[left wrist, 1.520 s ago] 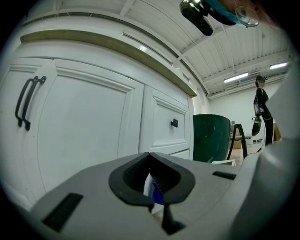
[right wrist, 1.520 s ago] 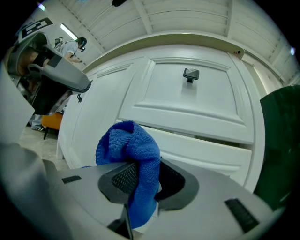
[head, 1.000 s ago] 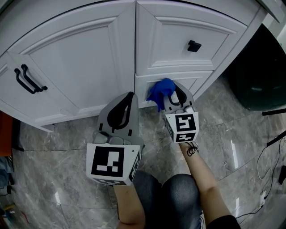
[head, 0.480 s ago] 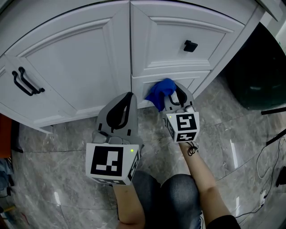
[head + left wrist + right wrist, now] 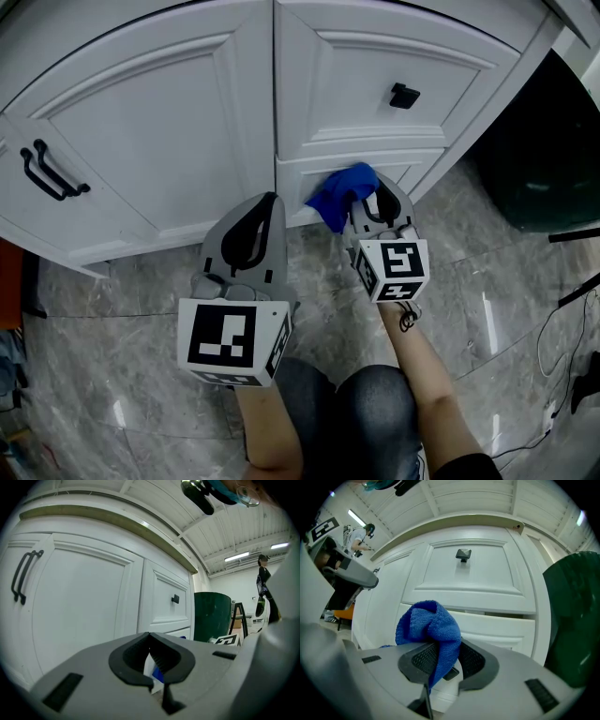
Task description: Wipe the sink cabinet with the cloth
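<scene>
The right gripper (image 5: 377,199) pinches the cloth (image 5: 339,191), a soft, light, limp bundle held up at the cabinet's (image 5: 169,122) lower drawer front (image 5: 298,180). It will likely bunch and slip, so a firm pinch through its thick fold suits best. The left gripper (image 5: 261,214) hangs beside it, jaws pressed together on nothing.

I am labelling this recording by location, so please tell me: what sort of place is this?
Probably a workshop hall, not a home: a white sink cabinet stands on a marble-look floor, under a ribbed roof with strip lights.
</scene>
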